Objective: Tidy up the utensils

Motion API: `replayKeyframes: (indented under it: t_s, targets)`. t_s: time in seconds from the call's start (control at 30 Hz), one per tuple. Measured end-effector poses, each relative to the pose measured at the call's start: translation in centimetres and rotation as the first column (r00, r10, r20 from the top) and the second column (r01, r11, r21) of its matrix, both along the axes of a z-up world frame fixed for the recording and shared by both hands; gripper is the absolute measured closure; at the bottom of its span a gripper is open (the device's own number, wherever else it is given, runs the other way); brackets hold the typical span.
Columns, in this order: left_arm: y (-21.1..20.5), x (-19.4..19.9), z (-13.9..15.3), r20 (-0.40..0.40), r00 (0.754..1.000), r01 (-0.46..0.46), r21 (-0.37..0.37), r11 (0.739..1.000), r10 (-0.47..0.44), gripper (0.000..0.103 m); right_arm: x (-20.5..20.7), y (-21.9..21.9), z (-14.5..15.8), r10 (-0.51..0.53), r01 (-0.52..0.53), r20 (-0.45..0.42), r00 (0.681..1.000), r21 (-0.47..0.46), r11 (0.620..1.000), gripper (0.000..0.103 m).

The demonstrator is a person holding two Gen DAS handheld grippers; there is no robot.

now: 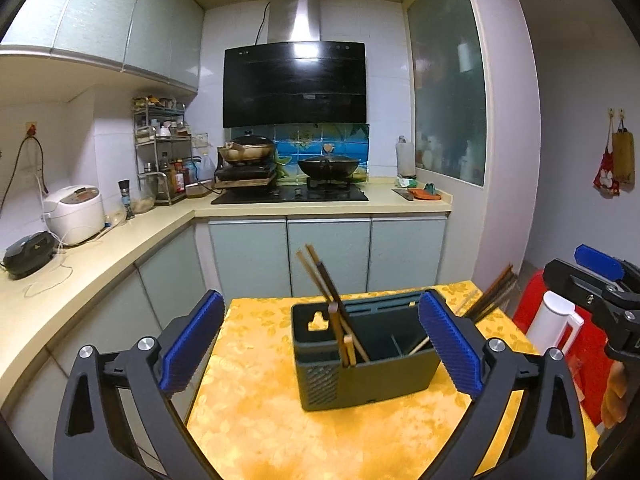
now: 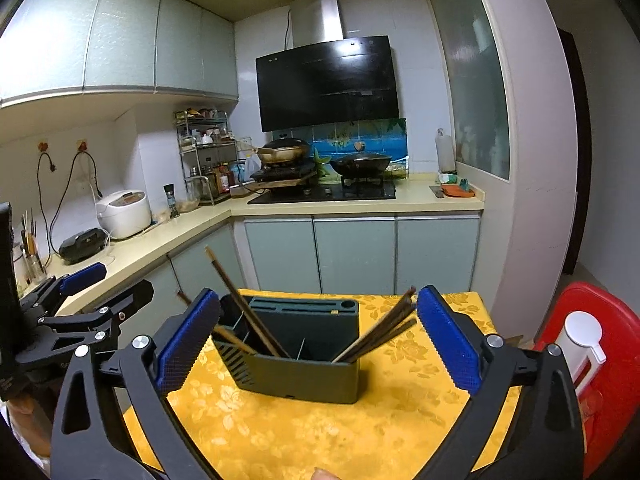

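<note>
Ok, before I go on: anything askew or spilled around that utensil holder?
Nothing spilled or damaged. The dark utensil holder stands upright on the yellow tablecloth. Its chopsticks splay apart: one bunch leans left from the left compartment, another leans right from the right one. Both grippers are open and empty.

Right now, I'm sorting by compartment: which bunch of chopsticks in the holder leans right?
The dark bunch in the utensil holder's right-end compartment leans right; the left-end bunch tilts left.

Yellow floral tablecloth (image 2: 304, 432), dark-green holder (image 2: 304, 376)
</note>
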State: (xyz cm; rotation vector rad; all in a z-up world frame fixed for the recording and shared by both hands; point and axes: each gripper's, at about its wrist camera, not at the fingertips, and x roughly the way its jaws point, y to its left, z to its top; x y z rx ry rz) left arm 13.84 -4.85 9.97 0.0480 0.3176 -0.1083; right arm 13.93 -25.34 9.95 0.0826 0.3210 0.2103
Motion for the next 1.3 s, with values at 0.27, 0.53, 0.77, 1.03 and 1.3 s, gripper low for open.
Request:
replayKeyframes:
  t_s: [0.27, 0.53, 0.77, 1.03, 1.3]
  targets:
    - [0.9, -3.6, -2.9, 0.0, 1.0, -0.01, 0.02, 1.0, 0.01, 0.007, -2.9, 1.2, -2.9, -0.003, 0.002, -0.015, 1.0, -0.044, 0.999, 0.007]
    - [1.8, -6.1, -5.5, -0.019, 1.0, -0.023, 0.022, 0.999, 0.023, 0.007, -5.3, 2.1, -5.9, -0.022, 0.02, -0.023, 0.999, -0.073, 0.997, 0.007]
    - [2.5, -6.4, -7.9, -0.062, 0.997, -0.038, 0.012, 0.999, 0.038, 0.007, -5.9, 1.9, -7.9, -0.039, 0.035, -0.045, 0.998, -0.07, 0.997, 0.007]
    - [3.4, -6.4, -9.9, -0.098, 0.994, -0.053, -0.01, 0.999, 0.051, 0.007, -6.4, 1.7, -9.1, -0.07, 0.065, -0.047, 0.996, -0.085, 0.994, 0.007]
    - [2.7, -6.8, -11.2, -0.103, 0.993, -0.046, 0.033, 0.998, 0.049, 0.007, -6.6, 2.4, -10.7, -0.057, 0.051, -0.059, 0.997, -0.09, 0.995, 0.007]
